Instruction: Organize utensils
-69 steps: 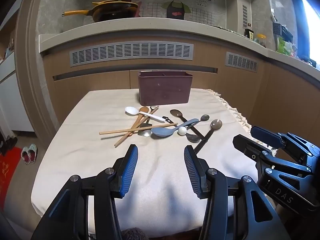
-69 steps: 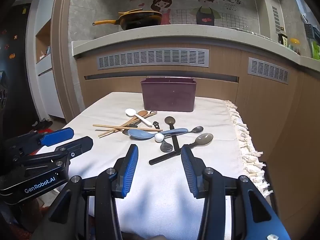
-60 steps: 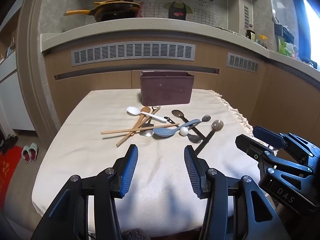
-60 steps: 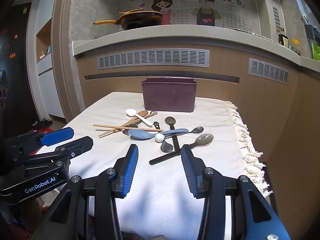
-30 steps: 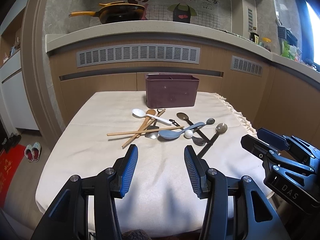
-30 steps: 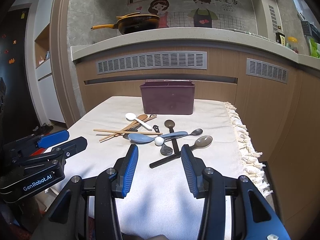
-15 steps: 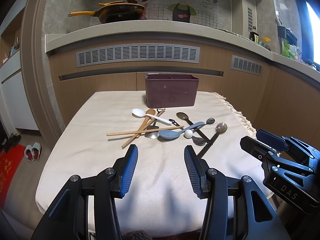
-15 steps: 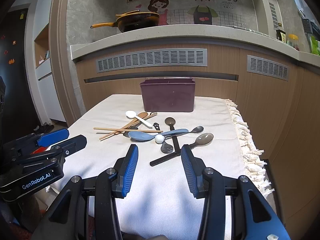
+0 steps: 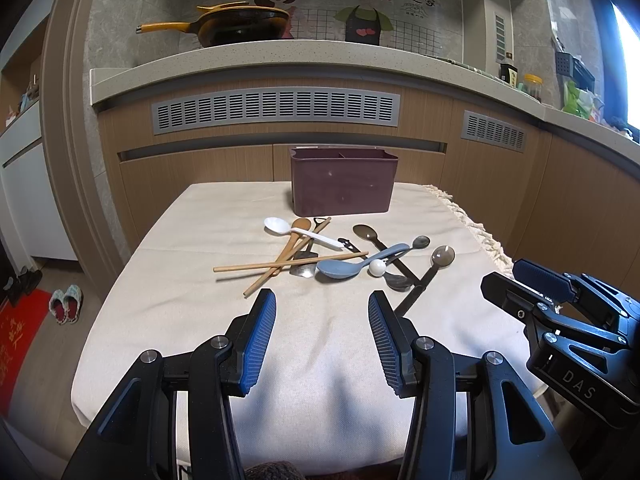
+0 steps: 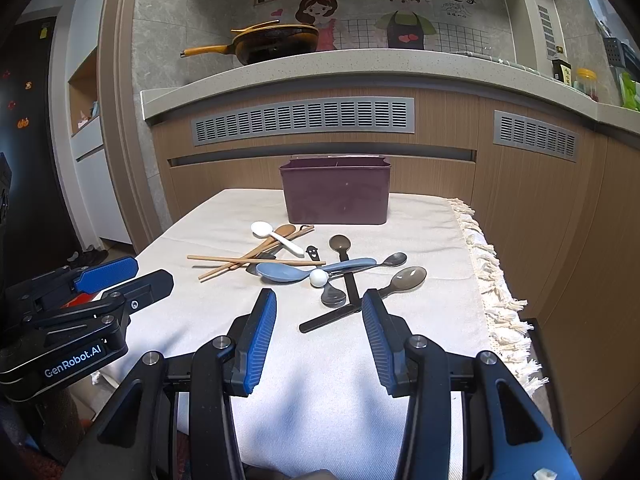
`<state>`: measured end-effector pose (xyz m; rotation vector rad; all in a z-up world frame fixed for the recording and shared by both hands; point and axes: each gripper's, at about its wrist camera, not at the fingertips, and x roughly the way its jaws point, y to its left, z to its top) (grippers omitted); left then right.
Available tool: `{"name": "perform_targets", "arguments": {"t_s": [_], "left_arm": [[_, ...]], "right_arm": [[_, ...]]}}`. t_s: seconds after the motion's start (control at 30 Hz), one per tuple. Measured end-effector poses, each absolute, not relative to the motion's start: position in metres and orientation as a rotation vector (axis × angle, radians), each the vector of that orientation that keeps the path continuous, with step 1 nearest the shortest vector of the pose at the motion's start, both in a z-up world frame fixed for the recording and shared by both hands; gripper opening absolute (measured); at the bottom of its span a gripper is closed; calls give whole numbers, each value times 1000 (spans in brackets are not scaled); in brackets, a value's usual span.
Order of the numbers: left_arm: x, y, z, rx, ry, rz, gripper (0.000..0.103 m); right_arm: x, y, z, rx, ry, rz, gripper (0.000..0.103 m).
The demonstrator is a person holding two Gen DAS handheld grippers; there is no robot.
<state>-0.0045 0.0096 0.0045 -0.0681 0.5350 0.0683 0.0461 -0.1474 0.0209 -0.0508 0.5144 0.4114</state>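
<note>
A pile of utensils lies mid-table: a white spoon [image 9: 280, 225], a wooden spoon [image 9: 295, 236], chopsticks [image 9: 288, 264], a blue spoon [image 9: 340, 269], a white ball-ended piece [image 9: 377, 267] and several dark spoons [image 9: 438, 261]. A maroon utensil holder [image 9: 343, 185] stands behind them at the far edge. My left gripper [image 9: 322, 334] is open and empty above the near table. My right gripper [image 10: 319, 330] is open and empty, just short of a dark spoon's handle [image 10: 330, 319]. The pile [image 10: 298, 264] and the holder [image 10: 335, 194] also show in the right wrist view.
The table carries a cream cloth [image 9: 180, 280] with a fringe [image 10: 496, 280] on its right edge. Wooden cabinets and a counter with a yellow pan [image 9: 240, 28] stand behind. Slippers [image 9: 66, 303] lie on the floor at left.
Both grippers have risen and tilted slightly, so the scene sits a little lower in view. Nothing on the table has moved and both stay open.
</note>
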Motion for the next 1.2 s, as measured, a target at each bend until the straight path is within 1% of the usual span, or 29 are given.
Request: {"name": "perform_targets", "arguments": {"t_s": [0.87, 1.07, 1.2], "left_arm": [[1, 9, 5, -65, 546, 56, 49], [33, 28, 14, -62, 537, 52, 49], [72, 61, 17, -147, 591, 19, 49]], "right_arm": [[49, -148, 21, -61, 517, 408, 42], [82, -163, 31, -66, 505, 384, 42], [128, -173, 29, -87, 569, 375, 42]]}}
